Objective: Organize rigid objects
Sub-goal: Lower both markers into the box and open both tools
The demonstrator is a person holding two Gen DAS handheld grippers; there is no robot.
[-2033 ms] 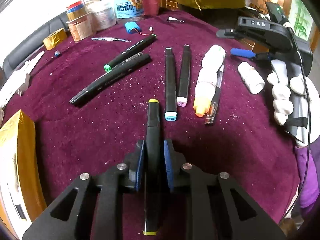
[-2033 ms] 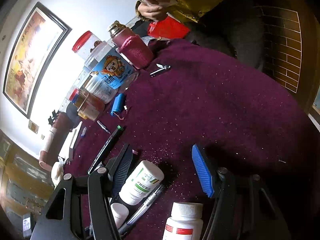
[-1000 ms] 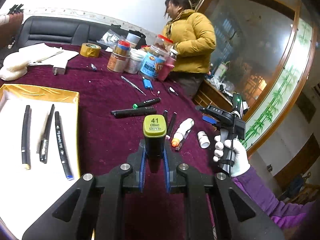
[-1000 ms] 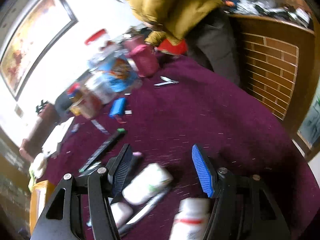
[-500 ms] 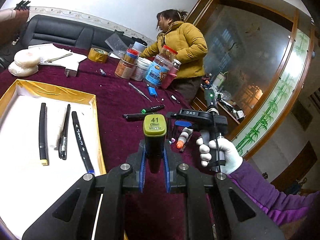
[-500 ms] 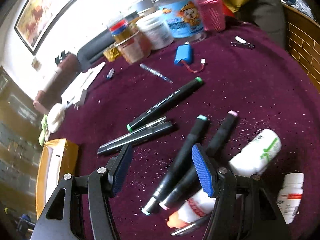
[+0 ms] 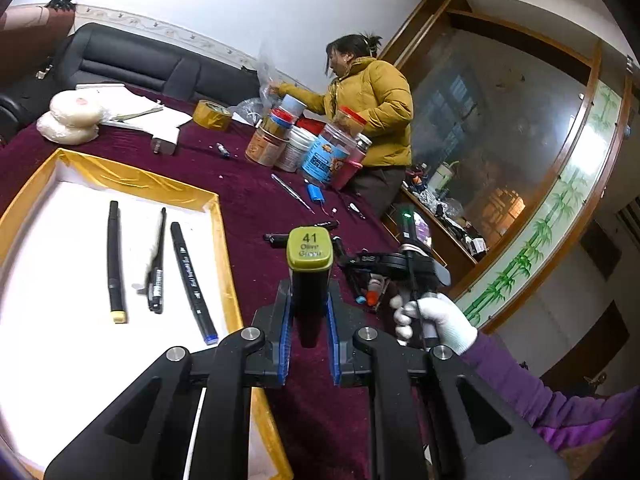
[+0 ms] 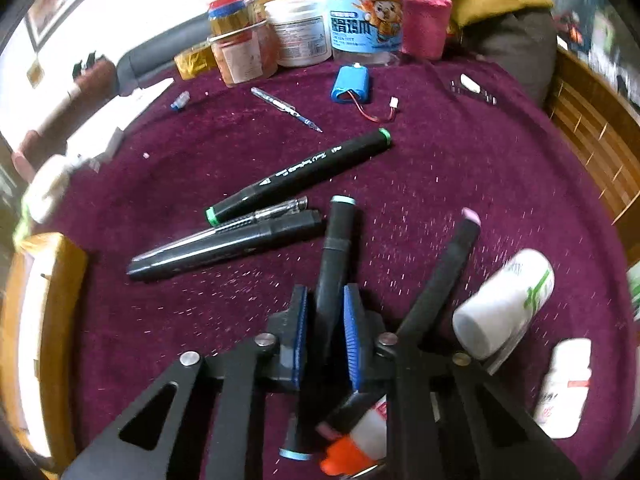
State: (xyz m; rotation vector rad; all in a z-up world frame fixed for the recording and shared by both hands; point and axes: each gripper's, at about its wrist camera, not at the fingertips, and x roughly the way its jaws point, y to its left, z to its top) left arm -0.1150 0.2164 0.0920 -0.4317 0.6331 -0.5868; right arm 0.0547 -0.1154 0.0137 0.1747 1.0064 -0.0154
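Note:
My left gripper (image 7: 308, 312) is shut on an olive-green-capped black marker (image 7: 310, 256) and holds it up above the maroon table, just right of the gold-rimmed white tray (image 7: 218, 216). Three pens lie in the tray (image 7: 188, 270). My right gripper (image 8: 325, 308) is shut on a blue-capped black marker (image 8: 338, 236) lying on the cloth; it also shows in the left wrist view (image 7: 384, 260). A pink-capped marker (image 8: 444, 272) lies just to its right. A green-capped marker (image 8: 300, 174), a black marker (image 8: 224, 248) and a clear pen (image 8: 260, 216) lie beyond.
White bottles (image 8: 504, 304) (image 8: 564, 388) and an orange-tipped bottle (image 8: 352, 448) lie at the right. Jars (image 8: 304, 28), a blue battery pack (image 8: 352, 84) and a thin pen (image 8: 286, 108) are at the back. A person in a yellow jacket (image 7: 372, 108) stands at the far edge.
My right gripper has come down and closed on the blue-capped marker; it was open half a second ago. My left gripper has lifted the olive marker off the table and swung toward the tray.

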